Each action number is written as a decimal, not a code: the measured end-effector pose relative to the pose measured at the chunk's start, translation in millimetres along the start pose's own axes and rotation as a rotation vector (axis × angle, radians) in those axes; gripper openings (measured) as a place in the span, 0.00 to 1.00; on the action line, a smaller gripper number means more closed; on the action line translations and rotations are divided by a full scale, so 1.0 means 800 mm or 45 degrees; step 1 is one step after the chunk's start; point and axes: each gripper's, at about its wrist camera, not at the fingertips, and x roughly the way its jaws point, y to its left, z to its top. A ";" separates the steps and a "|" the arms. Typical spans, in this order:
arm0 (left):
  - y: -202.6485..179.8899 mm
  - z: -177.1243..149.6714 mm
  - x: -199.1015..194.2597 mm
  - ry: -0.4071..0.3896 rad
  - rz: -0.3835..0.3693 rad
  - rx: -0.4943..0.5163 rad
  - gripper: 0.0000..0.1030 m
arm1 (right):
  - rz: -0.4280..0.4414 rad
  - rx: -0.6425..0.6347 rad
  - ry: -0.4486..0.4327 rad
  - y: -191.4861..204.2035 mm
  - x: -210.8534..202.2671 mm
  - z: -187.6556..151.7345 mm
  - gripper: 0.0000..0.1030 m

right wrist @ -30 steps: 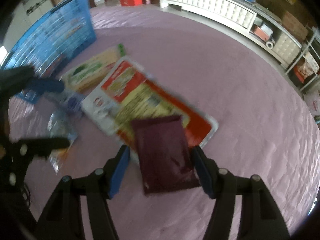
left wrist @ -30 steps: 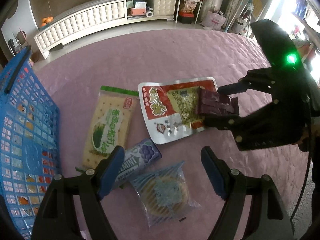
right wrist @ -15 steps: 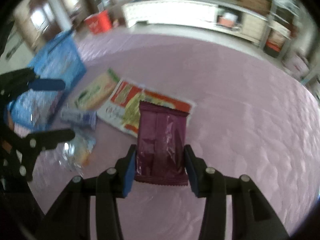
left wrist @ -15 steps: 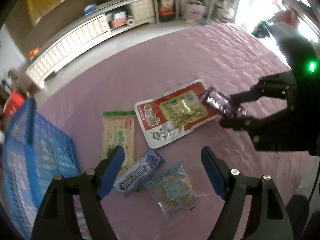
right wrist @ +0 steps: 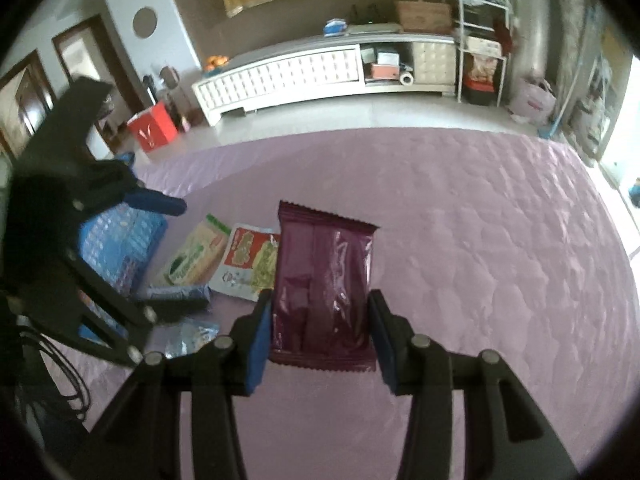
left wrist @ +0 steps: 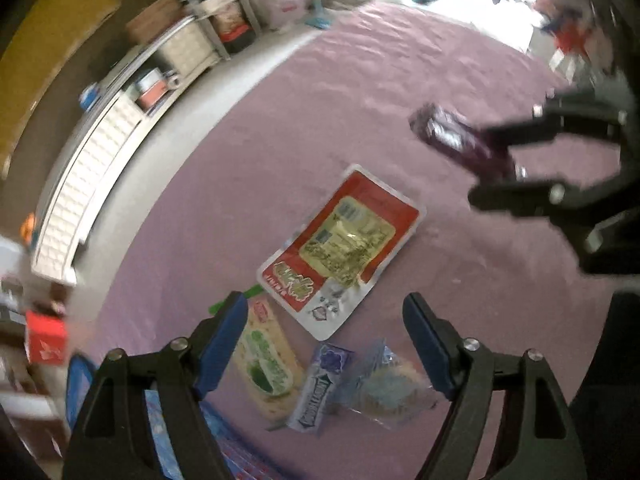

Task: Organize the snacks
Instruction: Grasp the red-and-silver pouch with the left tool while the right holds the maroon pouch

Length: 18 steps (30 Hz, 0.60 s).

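Observation:
My right gripper [right wrist: 320, 320] is shut on a dark purple snack packet [right wrist: 324, 280] and holds it above the pink quilted surface; it also shows in the left wrist view [left wrist: 460, 140]. My left gripper [left wrist: 332, 340] is open and empty above the snacks. On the surface lie a red and white packet [left wrist: 340, 252], a green cracker packet [left wrist: 264, 368], a purple gum pack [left wrist: 320, 388] and a clear wrapped cookie [left wrist: 384, 392]. A blue basket [right wrist: 120, 244] stands left of them.
The pink quilted surface [right wrist: 480, 240] stretches right and far. A white low cabinet [right wrist: 320, 68] stands at the far wall, with a red box [right wrist: 152, 128] on the floor and a shelf rack [right wrist: 480, 40] at the right.
My right gripper closed on the purple packet and lifted it off the red and white packet. My left gripper rose and swung, staying open.

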 end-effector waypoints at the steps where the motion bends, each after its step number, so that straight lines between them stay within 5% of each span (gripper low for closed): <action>1: -0.002 0.003 0.005 0.020 0.000 0.033 0.85 | -0.015 0.005 -0.003 0.000 0.002 -0.001 0.49; 7: -0.007 0.028 0.017 -0.005 -0.031 0.123 0.99 | -0.017 0.056 0.009 -0.018 0.013 -0.008 0.49; 14: -0.040 0.047 0.050 0.098 0.028 0.422 1.00 | -0.011 0.079 0.041 -0.041 0.032 -0.014 0.49; 18: -0.046 0.057 0.074 0.155 0.019 0.485 1.00 | 0.001 0.078 0.060 -0.046 0.044 -0.021 0.49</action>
